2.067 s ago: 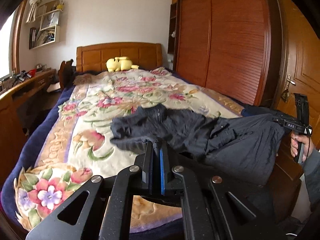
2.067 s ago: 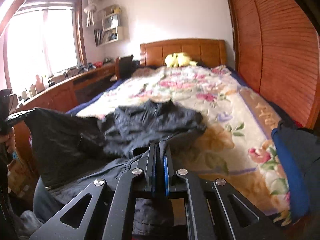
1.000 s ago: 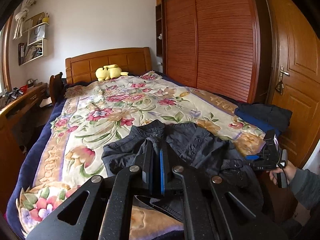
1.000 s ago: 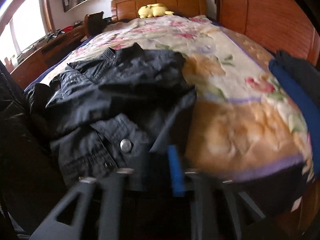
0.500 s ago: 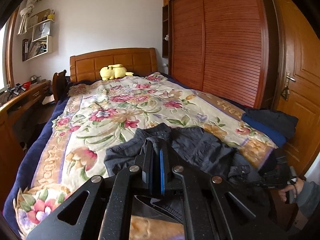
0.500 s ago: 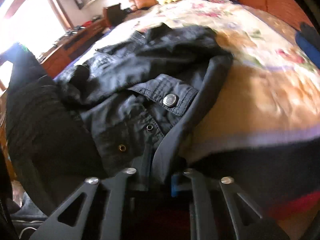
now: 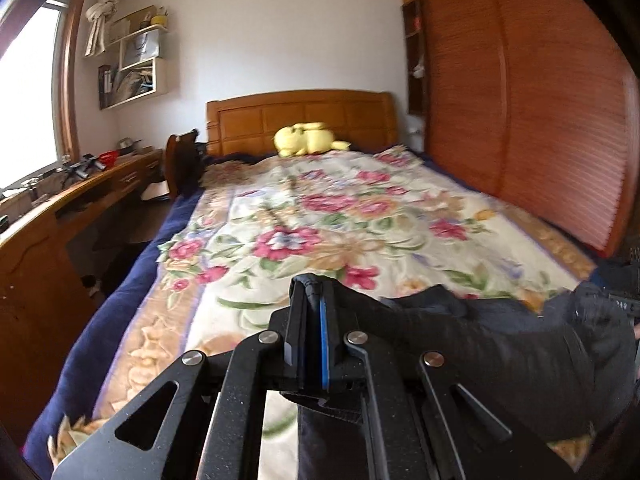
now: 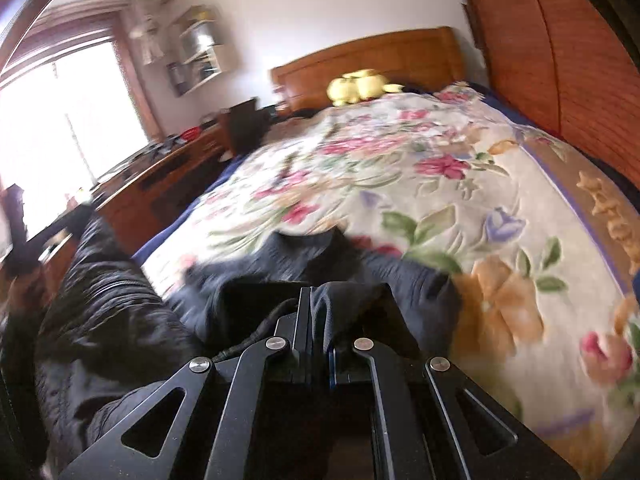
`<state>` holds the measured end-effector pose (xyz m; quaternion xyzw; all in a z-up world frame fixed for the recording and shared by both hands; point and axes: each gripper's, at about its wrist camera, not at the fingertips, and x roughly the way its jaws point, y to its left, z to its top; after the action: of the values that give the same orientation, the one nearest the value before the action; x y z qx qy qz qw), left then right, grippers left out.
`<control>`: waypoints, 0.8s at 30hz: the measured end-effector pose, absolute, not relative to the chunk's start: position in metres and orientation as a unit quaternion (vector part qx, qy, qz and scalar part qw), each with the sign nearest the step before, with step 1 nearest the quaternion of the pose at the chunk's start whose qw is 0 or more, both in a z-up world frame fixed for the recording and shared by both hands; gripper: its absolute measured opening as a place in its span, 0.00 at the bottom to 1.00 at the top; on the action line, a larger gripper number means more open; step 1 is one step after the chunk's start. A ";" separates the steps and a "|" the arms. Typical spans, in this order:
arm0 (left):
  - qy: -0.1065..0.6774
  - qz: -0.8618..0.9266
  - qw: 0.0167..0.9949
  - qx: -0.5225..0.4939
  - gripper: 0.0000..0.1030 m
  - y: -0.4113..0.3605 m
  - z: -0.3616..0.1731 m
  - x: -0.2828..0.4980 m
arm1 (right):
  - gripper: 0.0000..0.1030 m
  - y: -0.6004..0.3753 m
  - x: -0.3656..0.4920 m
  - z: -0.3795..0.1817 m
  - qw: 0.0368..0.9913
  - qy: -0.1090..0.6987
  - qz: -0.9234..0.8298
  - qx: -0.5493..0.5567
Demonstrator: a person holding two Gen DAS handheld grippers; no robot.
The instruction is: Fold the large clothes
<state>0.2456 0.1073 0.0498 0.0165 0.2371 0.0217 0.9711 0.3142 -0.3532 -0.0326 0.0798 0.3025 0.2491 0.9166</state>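
Observation:
A dark jacket (image 7: 480, 344) hangs stretched between my two grippers over the foot of the floral bed (image 7: 320, 216). My left gripper (image 7: 312, 292) is shut on one edge of the jacket, fabric pinched between its jaws. My right gripper (image 8: 320, 300) is shut on another edge of the jacket (image 8: 120, 320), which sags to the left and partly rests on the bed (image 8: 460, 200). The right gripper also shows at the far right of the left wrist view (image 7: 624, 300).
A yellow plush toy (image 7: 308, 142) lies by the wooden headboard (image 7: 300, 120). A wooden desk (image 7: 60, 208) runs along the left of the bed. A wooden wardrobe (image 7: 520, 100) stands along the right. Wall shelves (image 7: 132, 68) hang by the window.
Both grippers have lifted and pulled the jacket back toward the foot of the bed. It lay bunched on the bedspread before; now it hangs stretched between them. Both views are motion blurred.

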 end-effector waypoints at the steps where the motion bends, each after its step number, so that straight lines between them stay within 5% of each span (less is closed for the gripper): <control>1: 0.243 0.025 0.970 0.017 0.05 0.109 0.045 0.253 | 0.05 -0.347 0.332 -0.042 0.916 0.314 0.236 0.079; 7: 0.302 0.012 0.953 0.012 0.06 0.112 0.004 0.275 | 0.14 -0.309 0.380 -0.097 0.902 0.382 0.198 0.026; 12: 0.324 0.000 0.946 0.029 0.23 0.102 -0.025 0.268 | 0.53 -0.301 0.369 -0.093 0.913 0.369 0.173 -0.027; 16: 0.323 -0.025 0.946 0.027 0.32 0.092 -0.033 0.254 | 0.61 -0.294 0.335 -0.069 0.923 0.339 0.166 -0.075; 24: 0.327 -0.067 0.942 -0.019 0.34 0.080 -0.066 0.217 | 0.69 -0.272 0.256 -0.061 0.914 0.314 0.236 -0.102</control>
<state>0.2165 0.0805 -0.0662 -0.0187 0.3272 -0.0675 0.9423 0.2560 -0.2724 -0.0608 -0.1018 0.3139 0.2360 0.9140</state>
